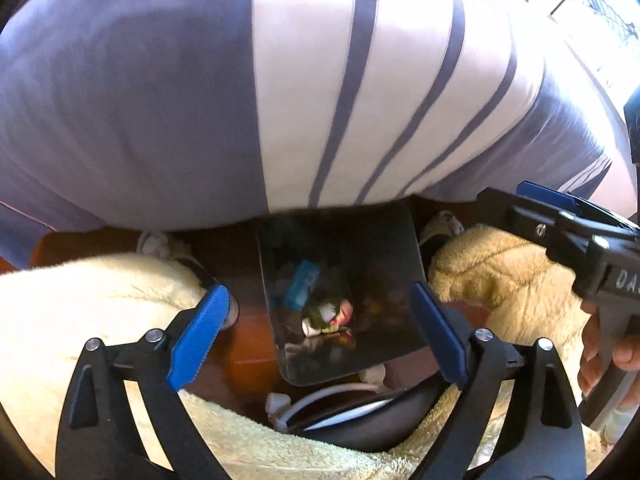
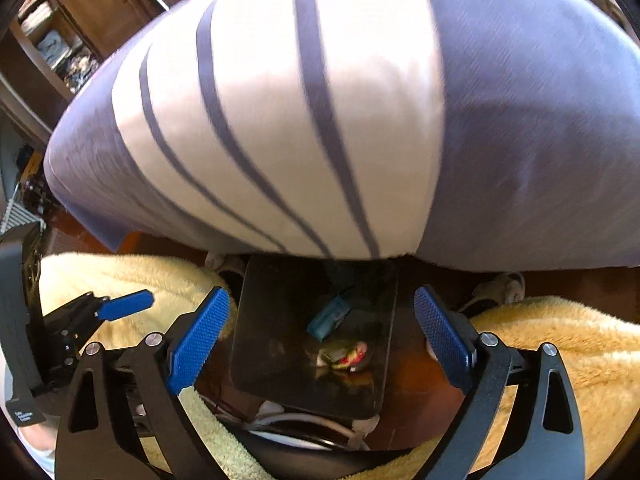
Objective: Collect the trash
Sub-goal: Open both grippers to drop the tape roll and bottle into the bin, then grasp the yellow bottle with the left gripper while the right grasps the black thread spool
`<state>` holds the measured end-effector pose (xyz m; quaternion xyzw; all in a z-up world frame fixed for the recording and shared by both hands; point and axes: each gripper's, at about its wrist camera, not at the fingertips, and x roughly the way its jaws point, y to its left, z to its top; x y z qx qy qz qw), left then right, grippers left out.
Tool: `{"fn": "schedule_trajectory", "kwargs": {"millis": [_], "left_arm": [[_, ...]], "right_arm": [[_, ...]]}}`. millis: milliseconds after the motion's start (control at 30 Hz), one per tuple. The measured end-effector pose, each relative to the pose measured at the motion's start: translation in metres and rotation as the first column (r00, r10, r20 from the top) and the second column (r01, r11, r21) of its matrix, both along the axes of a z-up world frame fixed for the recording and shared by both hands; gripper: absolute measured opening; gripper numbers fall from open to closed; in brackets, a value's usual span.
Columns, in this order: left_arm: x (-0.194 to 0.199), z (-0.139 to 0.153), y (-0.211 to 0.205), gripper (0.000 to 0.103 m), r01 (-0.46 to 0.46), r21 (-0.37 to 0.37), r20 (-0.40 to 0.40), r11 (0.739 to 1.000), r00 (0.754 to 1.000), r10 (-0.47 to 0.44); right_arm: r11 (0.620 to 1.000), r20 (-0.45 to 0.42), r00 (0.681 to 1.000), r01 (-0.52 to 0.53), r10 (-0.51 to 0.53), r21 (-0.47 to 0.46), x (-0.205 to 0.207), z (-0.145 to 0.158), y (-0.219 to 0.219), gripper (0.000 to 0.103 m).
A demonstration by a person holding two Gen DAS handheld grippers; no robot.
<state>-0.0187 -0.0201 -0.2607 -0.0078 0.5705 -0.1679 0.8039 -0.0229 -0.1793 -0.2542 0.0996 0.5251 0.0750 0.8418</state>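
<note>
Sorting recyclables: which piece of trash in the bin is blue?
The flat blue wrapper, lying above the crumpled red-and-green wrapper in the dark bin.

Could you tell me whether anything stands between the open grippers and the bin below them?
Nothing visible does: the left gripper and right gripper hang open over the bin, wrappers inside.

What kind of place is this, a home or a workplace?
Probably a home, perhaps a bedroom. A striped bedcover hangs over a small dark trash bin on a reddish wooden floor, with wooden shelves behind.
</note>
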Motion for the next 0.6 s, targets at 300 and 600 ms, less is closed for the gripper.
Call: {"fn": "schedule_trajectory", "kwargs": {"millis": [300, 600], "left_arm": [[0.028, 0.072, 0.011, 0.09, -0.019, -0.014, 0.184, 1.0, 0.983, 0.022], [0.087, 0.125, 0.008, 0.089, -0.047, -0.005, 0.32, 0.999, 0.946, 0.047]], "right_arm": [[0.995, 0.184, 0.979, 0.099, -0.092, -0.032, 0.019, 0.069, -0.043, 0.094], [0.987, 0.288, 0.95, 0.145, -0.119, -0.068, 0.082, 0.108, -0.066, 0.094]]}}
